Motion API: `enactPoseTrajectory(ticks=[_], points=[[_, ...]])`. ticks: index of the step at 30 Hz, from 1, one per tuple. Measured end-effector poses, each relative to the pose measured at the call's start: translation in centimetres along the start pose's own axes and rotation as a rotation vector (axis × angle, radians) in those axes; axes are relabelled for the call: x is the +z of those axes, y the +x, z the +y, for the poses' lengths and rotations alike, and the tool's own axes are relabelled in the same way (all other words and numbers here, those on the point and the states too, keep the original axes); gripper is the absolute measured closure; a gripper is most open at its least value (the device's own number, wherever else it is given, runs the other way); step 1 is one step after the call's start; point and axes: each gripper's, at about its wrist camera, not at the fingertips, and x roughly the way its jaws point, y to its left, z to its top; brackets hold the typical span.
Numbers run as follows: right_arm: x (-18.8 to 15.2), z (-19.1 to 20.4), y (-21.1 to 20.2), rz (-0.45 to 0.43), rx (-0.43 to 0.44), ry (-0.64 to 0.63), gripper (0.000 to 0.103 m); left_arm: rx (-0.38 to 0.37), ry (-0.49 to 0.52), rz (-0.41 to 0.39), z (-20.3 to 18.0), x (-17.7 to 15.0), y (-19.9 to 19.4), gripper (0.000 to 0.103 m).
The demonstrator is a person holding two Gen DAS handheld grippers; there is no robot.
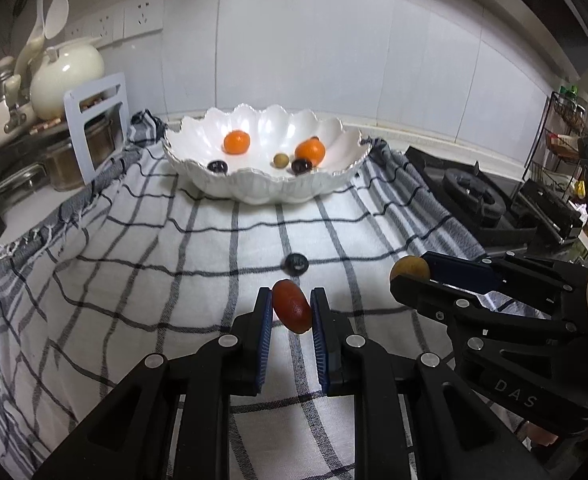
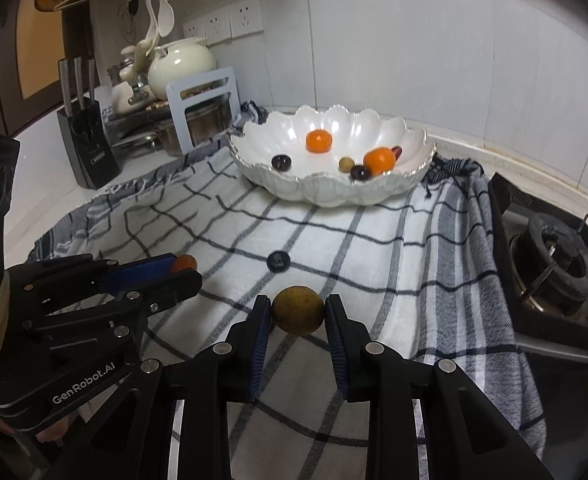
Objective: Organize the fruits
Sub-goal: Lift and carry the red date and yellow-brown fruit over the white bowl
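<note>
My left gripper [image 1: 292, 308] is shut on a small red oval fruit [image 1: 292, 312], held above the checked cloth [image 1: 174, 280]. My right gripper [image 2: 297, 312] is shut on a round yellow-brown fruit [image 2: 297, 310]; the left wrist view shows that fruit [image 1: 409, 269] at the right gripper's tips [image 1: 411, 276]. The left gripper [image 2: 182, 270] with its red fruit [image 2: 184, 263] appears at left in the right wrist view. A dark fruit [image 1: 296, 264] [image 2: 278, 261] lies on the cloth ahead. The white scalloped bowl [image 1: 222, 184] [image 2: 413, 136] holds two oranges [image 1: 236, 142] [image 1: 310, 151], dark fruits and a small green one.
A gas stove [image 2: 553, 256] [image 1: 477, 196] borders the cloth on the right. At the left stand a knife block [image 2: 86, 140], pots, a white teapot [image 1: 66, 76] and a pale rack [image 1: 98, 120]. A wire shelf [image 1: 565, 136] stands at the far right.
</note>
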Motion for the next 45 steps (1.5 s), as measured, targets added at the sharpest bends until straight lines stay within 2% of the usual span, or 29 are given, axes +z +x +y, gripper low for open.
enactPoseTrajectory(ticks=[26, 45], points=[[5.9, 0.7, -4.1, -0.219, -0.049, -0.002, 0.074, 0.028, 0.028, -0.233, 1.2, 6.1, -5.4, 0.083], [11.6, -0.1, -2.8, -0.308, -0.072, 0.019, 0.074, 0.045, 0.042, -0.297, 2.8, 11.9, -4.5, 0.083]])
